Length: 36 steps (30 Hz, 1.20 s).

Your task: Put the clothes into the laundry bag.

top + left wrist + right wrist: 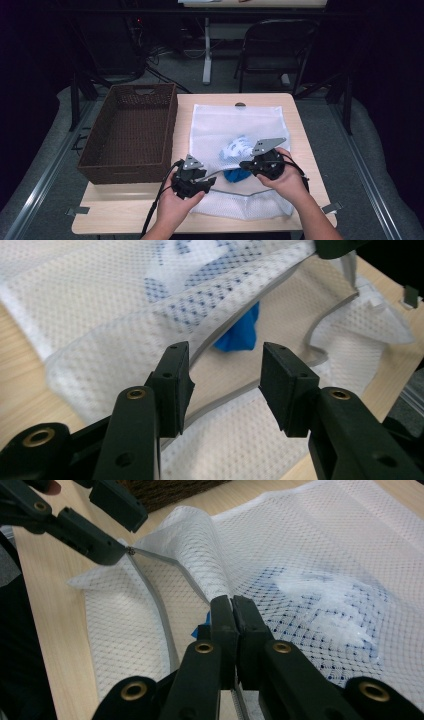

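A white mesh laundry bag (235,120) lies flat on the wooden table (125,206), its grey zipper edge (280,300) hanging open at the near end. Inside it lie a bright blue cloth (236,175) (240,332) and a white cloth with blue print (237,147) (320,605). My right gripper (246,164) (232,615) is shut on the bag's upper edge and lifts it. My left gripper (207,184) (225,375) stands open just before the bag's mouth, its jaws either side of the lower zipper edge. In the right gripper view, the left gripper (131,537) has one fingertip by the zipper's end.
A brown wicker basket (125,172) sits at the table's left, beside the bag. A folding chair (275,45) and a desk leg stand on the floor beyond the far edge. Bare wood shows along the near left edge.
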{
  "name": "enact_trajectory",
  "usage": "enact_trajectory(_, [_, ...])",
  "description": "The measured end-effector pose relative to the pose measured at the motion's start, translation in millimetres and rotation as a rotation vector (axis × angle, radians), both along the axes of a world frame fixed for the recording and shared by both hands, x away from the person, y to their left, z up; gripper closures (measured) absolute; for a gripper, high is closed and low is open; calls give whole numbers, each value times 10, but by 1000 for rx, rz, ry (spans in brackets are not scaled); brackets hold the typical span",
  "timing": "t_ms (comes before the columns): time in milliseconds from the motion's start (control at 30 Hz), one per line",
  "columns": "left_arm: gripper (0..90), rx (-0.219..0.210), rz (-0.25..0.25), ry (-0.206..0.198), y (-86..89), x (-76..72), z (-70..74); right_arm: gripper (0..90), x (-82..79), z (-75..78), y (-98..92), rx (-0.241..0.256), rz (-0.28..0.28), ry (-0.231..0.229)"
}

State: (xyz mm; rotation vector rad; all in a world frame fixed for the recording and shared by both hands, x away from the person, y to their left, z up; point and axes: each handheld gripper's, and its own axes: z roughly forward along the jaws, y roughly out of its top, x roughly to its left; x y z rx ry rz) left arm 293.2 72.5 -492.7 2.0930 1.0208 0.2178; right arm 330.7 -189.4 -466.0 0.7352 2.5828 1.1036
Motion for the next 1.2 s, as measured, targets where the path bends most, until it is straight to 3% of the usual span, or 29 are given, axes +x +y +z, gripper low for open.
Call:
enact_trajectory(333, [560, 19, 33, -4, 197, -12, -82, 882, -26, -85, 17, -22, 5, 22])
enact_trajectory(500, [577, 45, 9, -14, 253, -22, -89, 881, -46, -134, 19, -34, 8, 37])
enact_trajectory(600, [579, 36, 18, -29, 289, -37, -109, 881, -57, -173, 22, -49, 8, 48])
enact_trajectory(867, [575, 14, 18, 1, 398, -30, -195, 881, -74, -349, 27, -81, -7, 103])
enact_trajectory(1200, [554, -4, 59, 15, 468, -11, -304, 880, -173, -610, 9, -48, -48, 106])
